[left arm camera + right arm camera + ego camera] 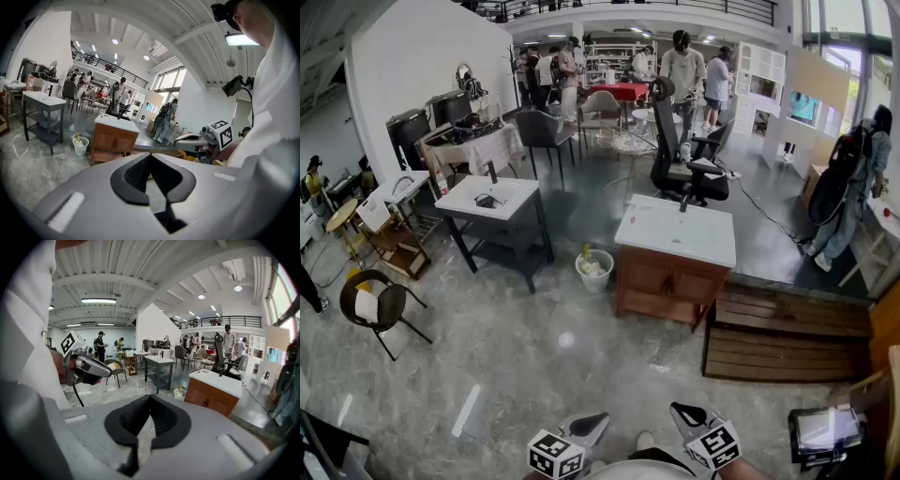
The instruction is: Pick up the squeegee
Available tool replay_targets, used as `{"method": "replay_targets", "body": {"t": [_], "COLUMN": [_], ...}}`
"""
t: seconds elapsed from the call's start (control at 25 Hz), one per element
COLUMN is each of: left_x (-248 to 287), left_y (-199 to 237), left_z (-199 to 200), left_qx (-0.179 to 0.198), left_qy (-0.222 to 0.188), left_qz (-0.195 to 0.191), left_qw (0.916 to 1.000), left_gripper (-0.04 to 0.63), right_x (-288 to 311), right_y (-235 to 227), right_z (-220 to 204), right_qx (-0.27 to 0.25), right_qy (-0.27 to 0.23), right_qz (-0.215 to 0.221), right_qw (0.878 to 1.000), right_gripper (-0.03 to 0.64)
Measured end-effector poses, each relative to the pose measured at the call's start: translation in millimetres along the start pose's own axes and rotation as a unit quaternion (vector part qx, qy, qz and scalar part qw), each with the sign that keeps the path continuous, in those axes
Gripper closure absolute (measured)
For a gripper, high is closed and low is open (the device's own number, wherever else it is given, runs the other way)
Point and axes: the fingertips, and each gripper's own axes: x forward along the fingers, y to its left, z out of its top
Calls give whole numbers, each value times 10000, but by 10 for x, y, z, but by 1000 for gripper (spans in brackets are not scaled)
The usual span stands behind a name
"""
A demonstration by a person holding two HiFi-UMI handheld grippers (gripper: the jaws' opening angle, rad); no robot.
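Approach stage of the squeegee pickup, judged from the head view: nothing is held and no reach has begun. Squeegee not identifiable in any view, so its place cannot be told.

From left to right across the marble floor (553, 366) stand:
- a black chair (380, 305);
- a dark-framed washstand (517, 192), whose white surface carries a black tap (491, 172) and a small dark object (486, 200) too small to name;
- a white bucket (594, 272);
- a wooden cabinet (670, 281) with a white surface;
- a low slatted wooden platform (787, 333).

The two surfaces seem the likeliest places for the tool. The next move therefore calls for walking forward, finding the squeegee, and parting one pair of tongs before closing on its handle.

Pose: left tongs (587, 424) and right tongs (685, 412) are held low at the bottom edge of the head view, close to the person's white-clad torso (623, 472). They sit side by side but apart, well short of all the furniture. Each points forward and somewhat downward, with the tips angled slightly toward each other. Left tongs: pads pressed together with nothing between them, as the left gripper view shows. Right tongs: likewise fully closed and empty.
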Motion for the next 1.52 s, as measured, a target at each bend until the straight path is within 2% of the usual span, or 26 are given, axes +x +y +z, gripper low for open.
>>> {"method": "replay_targets", "body": {"t": [0.2, 0.48, 0.68, 0.88, 1.2, 1.36, 1.52], "left_x": [672, 1491, 2000, 2403, 2924, 3185, 3444], "left_y": [50, 49, 4, 93, 815, 1405, 1999], "left_z": [509, 825, 1038, 1184, 1495, 1812, 2227], "left_qx": [176, 376, 735, 756, 621, 559, 616], "left_qy": [-275, -119, -1, 100, 10, -102, -114], "left_qz": [27, 112, 195, 153, 154, 138, 160], "left_qw": [9995, 9992, 9971, 9970, 9980, 9983, 9979], "left_gripper": [589, 589, 588, 560, 508, 506, 506], "right_x": [180, 196, 142, 239, 845, 1320, 1792], "right_y": [-765, -1661, -2248, -2602, -3111, -3437, -3811], "right_z": [122, 114, 61, -9, 74, 343, 714], "right_qx": [-53, -141, 217, 463, 488, 434, 63], "right_qy": [-206, -298, -486, -472, -311, -203, -116], "right_qz": [-55, -284, -403, -502, -669, -822, -1117], "right_qw": [9998, 9991, 9978, 9965, 9961, 9955, 9937], "right_gripper": [614, 614, 593, 563, 552, 548, 538]}}
